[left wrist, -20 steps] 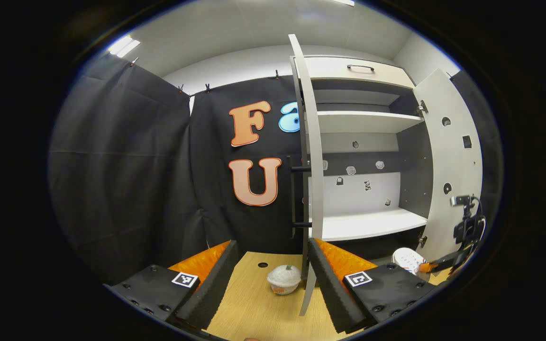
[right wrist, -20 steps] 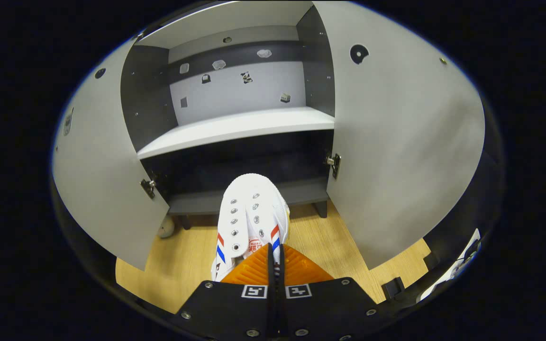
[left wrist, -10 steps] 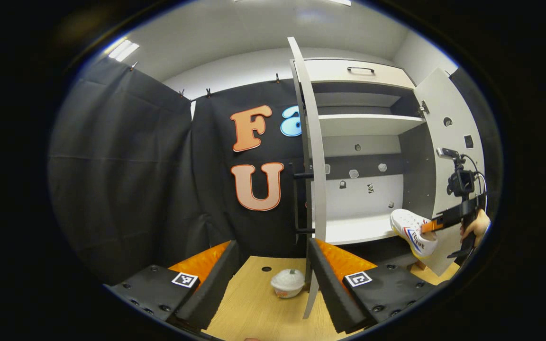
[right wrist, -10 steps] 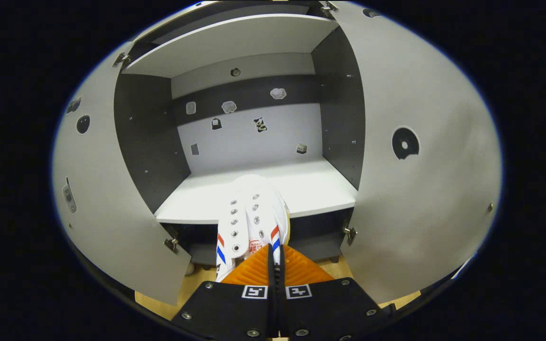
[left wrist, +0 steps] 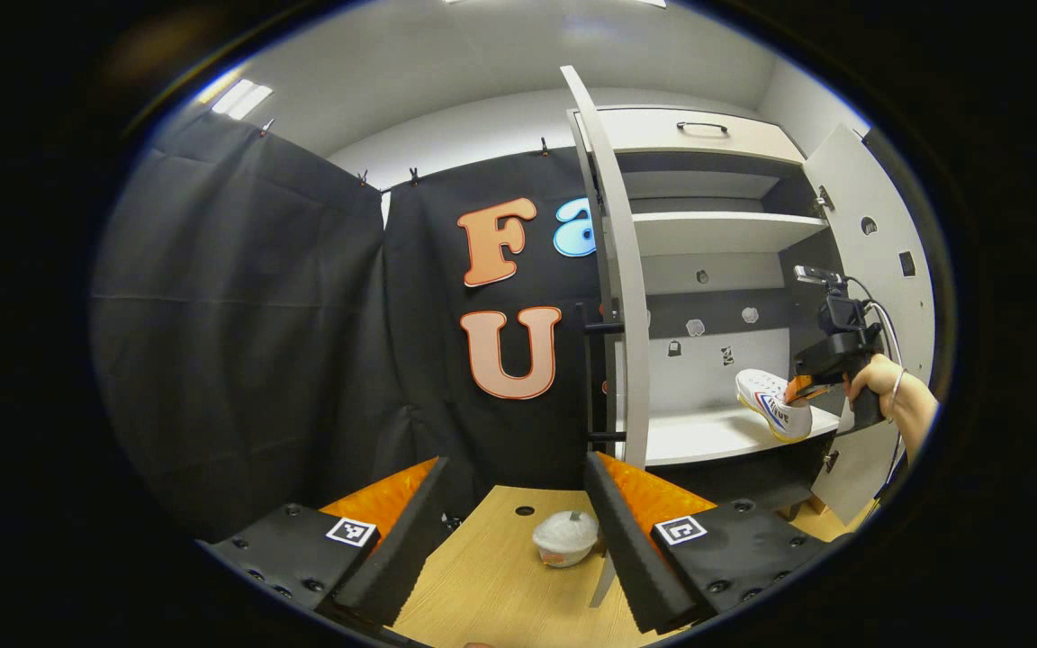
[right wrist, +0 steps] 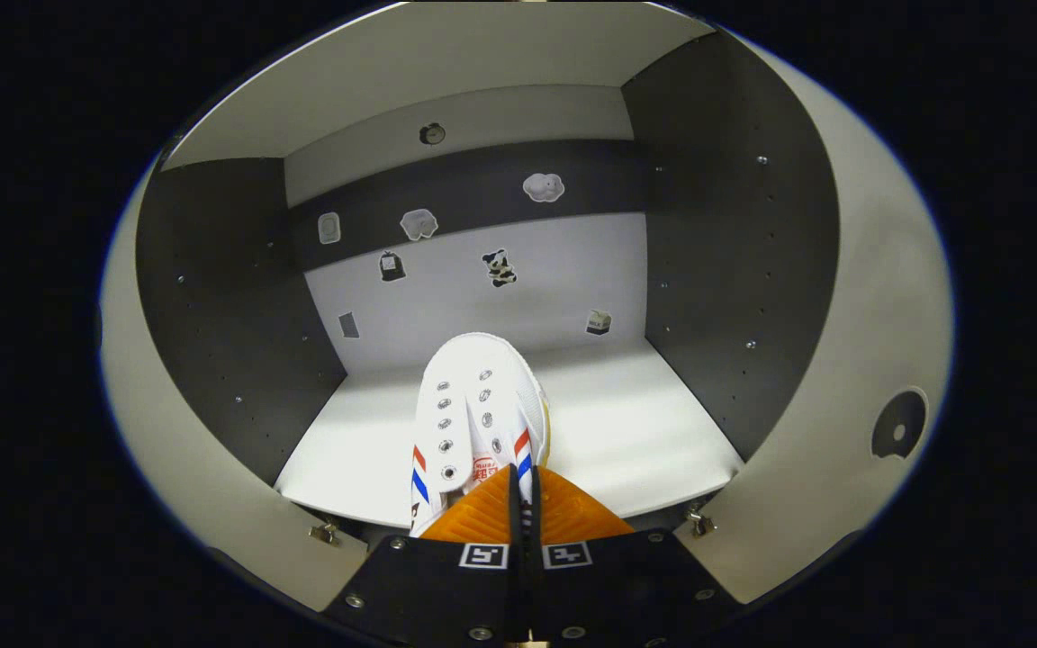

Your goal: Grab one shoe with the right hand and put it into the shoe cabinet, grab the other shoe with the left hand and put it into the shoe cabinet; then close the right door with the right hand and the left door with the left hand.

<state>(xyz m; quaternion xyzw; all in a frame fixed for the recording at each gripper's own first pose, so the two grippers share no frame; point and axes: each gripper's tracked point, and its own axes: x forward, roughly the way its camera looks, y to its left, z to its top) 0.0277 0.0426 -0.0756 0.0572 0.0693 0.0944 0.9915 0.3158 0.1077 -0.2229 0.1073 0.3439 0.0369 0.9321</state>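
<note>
In the right gripper view, my right gripper is shut on the heel end of a white shoe with red and blue stripes. The shoe points into the open cabinet over its white middle shelf. The left gripper view shows that shoe from the side, held by the right gripper just above the shelf, toe raised. My left gripper stands open and holds nothing, low over the wooden floor. A small white rounded thing, apparently the other shoe seen end-on, lies on the floor between its fingers, farther off.
Both cabinet doors are open: the left door is edge-on just ahead of my left gripper, and the right door swings out beyond a hand. A drawer with a handle tops the cabinet. In the right gripper view the doors flank the shelf.
The right gripper has lifted the shoe from near the floor up to the middle shelf and carried it inward over the shelf. My left gripper has shifted only slightly.
</note>
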